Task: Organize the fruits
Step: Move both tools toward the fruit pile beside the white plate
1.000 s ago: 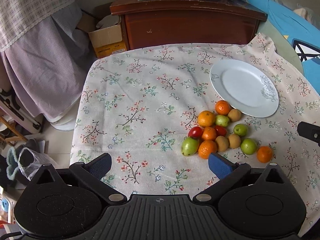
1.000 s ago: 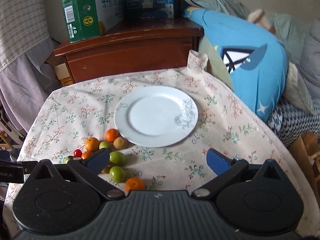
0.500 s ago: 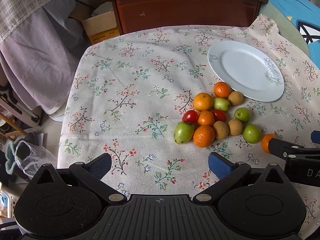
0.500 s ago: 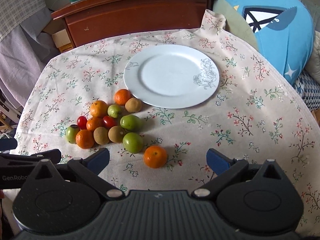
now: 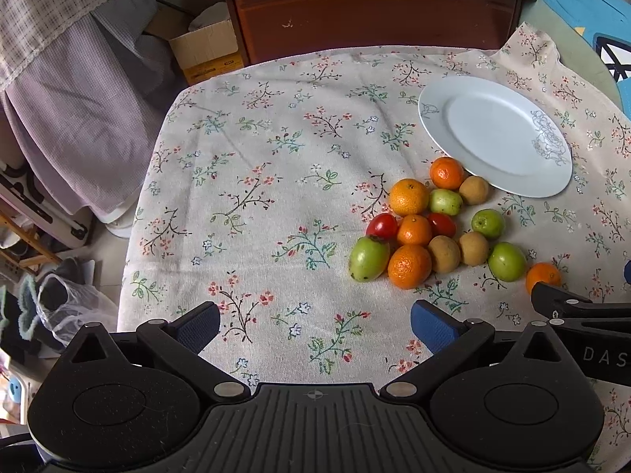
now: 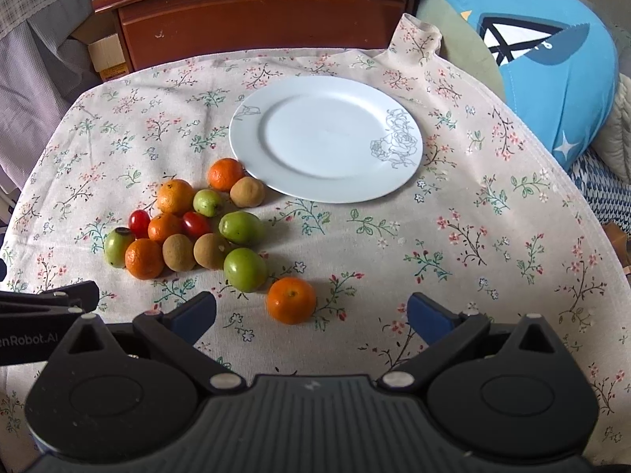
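The right tool hangs low over the floral cloth of the desk with its blue-padded fingers spread wide and nothing between them. Just ahead of it, between the finger lines, lies a lone orange, set apart from the rest. The left tool is likewise wide apart and holds nothing, level with the right one and to its left; each tool's black finger juts into the edge of the other's view, and in the left wrist view that finger covers the near side of the lone orange.

Beyond the lone orange the fruit sits bunched on the cloth. Counted with the loner there are five oranges, four green fruits, three brown round fruits and two small red tomatoes, fourteen pieces in all. The nearest green fruit almost touches the lone orange; the leftmost green fruit shows a dark end. What kind the brown fruits are I cannot tell.

Farther on stands one pale blue plate with a grey rose drawn at its right rim; it carries no fruit, and the farthest orange and a brown fruit lie just against its near edge. Behind the desk is a dark wooden cabinet, its top cut off by the frame.
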